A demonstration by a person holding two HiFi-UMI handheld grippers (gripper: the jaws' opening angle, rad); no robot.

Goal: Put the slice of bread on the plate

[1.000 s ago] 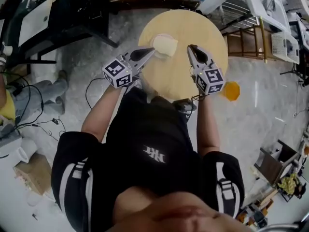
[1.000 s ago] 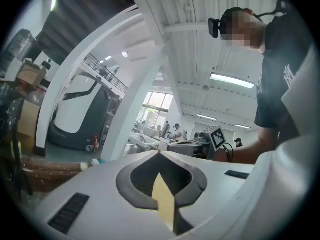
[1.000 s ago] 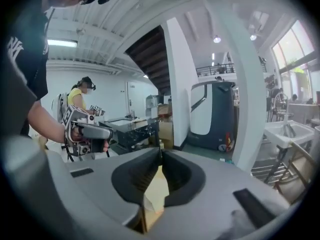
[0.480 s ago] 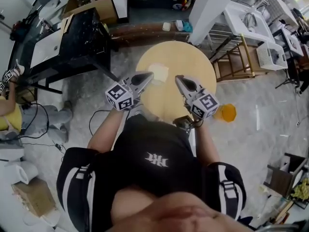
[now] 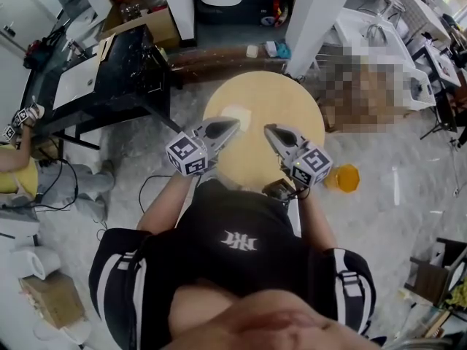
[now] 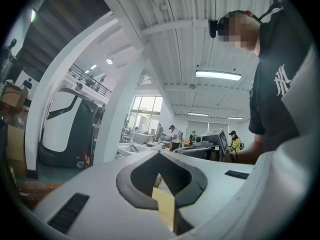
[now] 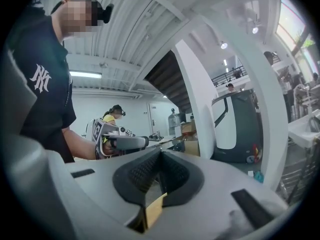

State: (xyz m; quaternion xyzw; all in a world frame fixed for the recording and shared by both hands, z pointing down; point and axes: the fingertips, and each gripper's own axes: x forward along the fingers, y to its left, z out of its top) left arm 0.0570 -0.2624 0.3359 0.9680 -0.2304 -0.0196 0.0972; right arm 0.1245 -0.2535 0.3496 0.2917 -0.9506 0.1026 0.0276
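Straight below you stands a round, pale yellow wooden table [image 5: 281, 104]. On its left half, on your left-hand side, a pale round plate [image 5: 225, 112] lies directly on the top. A light slice of bread [image 5: 241, 116] rests on it, and the two blur into one pale patch.

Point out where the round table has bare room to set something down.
The round table is bare across its far and right side, beyond the right gripper. Crowded at the left, where the plate sits by the left gripper.
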